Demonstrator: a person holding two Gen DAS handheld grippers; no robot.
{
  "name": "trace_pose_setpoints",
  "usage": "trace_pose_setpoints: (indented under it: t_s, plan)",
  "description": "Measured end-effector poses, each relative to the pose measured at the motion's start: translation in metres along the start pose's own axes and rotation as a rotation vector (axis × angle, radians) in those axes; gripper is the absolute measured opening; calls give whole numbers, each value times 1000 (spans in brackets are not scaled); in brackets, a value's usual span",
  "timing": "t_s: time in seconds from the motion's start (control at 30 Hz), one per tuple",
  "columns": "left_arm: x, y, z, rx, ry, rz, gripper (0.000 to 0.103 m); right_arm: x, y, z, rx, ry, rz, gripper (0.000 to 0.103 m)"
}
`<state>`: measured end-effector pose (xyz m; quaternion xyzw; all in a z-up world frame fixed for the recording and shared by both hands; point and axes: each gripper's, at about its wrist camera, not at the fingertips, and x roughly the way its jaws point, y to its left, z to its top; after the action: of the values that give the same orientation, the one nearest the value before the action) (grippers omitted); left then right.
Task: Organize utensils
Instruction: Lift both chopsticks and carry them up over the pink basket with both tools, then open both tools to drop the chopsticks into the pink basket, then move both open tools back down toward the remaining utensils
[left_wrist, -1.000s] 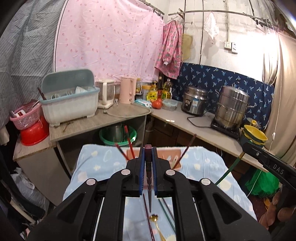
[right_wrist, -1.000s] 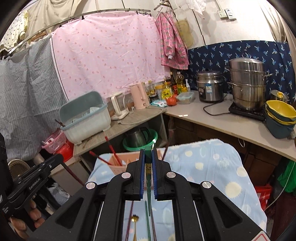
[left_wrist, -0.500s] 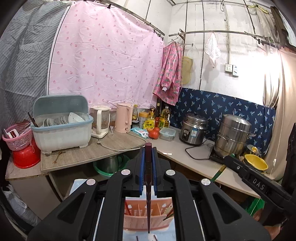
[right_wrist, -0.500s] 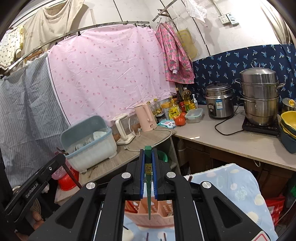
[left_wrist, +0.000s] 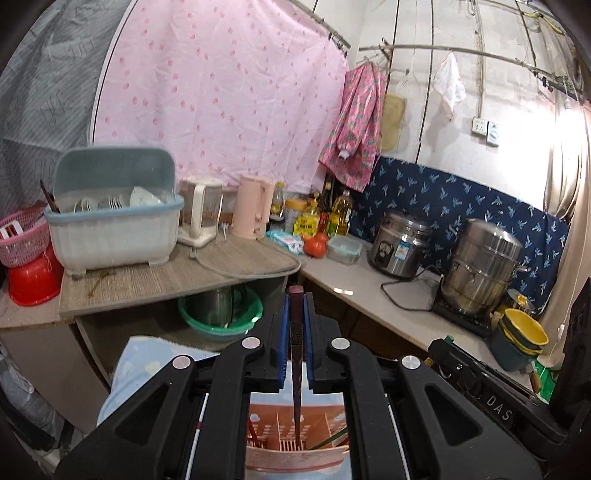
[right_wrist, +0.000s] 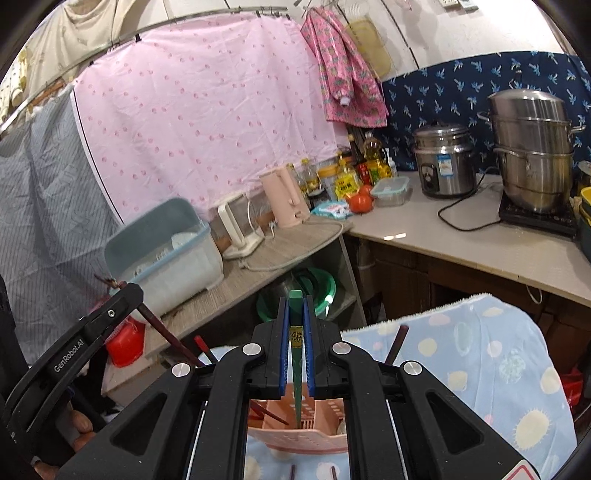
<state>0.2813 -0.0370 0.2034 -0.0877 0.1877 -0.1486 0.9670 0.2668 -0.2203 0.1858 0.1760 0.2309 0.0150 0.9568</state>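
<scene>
Left tool (left_wrist: 294, 343) gripping maroon chopstick (left_wrist: 295, 387)

Two cameras, one on each gripper, both looking forward and a bit down, close above the pink basket (left_wrist: 295, 452) (right_wrist: 299, 437) — both see the counter (left_wrist: 177, 280) (right_wrist: 461, 240) behind

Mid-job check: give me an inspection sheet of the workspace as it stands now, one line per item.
Surface: blue patterned cloth over the table.
Job's things: pink utensil holder; dark red chopstick; green chopstick.
Clutter: loose chopsticks on the cloth.
Grippers: left claw shut on the dark red chopstick; right claw shut on the green chopstick, both tips in the holder.
Cables: black cord on the counter.
Surroundings: dish rack, rice cooker, steamer pot.
</scene>
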Motion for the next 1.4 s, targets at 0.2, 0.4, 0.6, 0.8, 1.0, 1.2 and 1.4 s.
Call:
trace_pose_setpoints:
  t_s: [0.2, 0.4, 0.6, 0.8, 1.0, 1.2, 1.4]
  plan:
    - [19, 15, -26, -23, 63, 21, 7, 21, -10, -22, 2, 58, -20, 7]
    - [19, 26, -36, -40, 77, 62, 29, 18, -22, -28, 39, 44, -51, 44]
    - [9, 31, -43, -49, 76, 86, 41, 3, -27, -30, 45, 28, -55, 49]
    - [-3, 28, -53, -35, 90, 94, 41, -10, -22, -42, 22, 37, -60, 49]
    - [-14, 22, -60, -20, 105, 90, 41, -23, -18, -54, 10, 49, -53, 49]
    - [-29, 16, -72, -3, 122, 88, 41, -39, -16, -70, -11, 64, -58, 49]
    - [-41, 12, -98, 12, 171, 83, 41, -55, -16, -97, -32, 99, -67, 49]
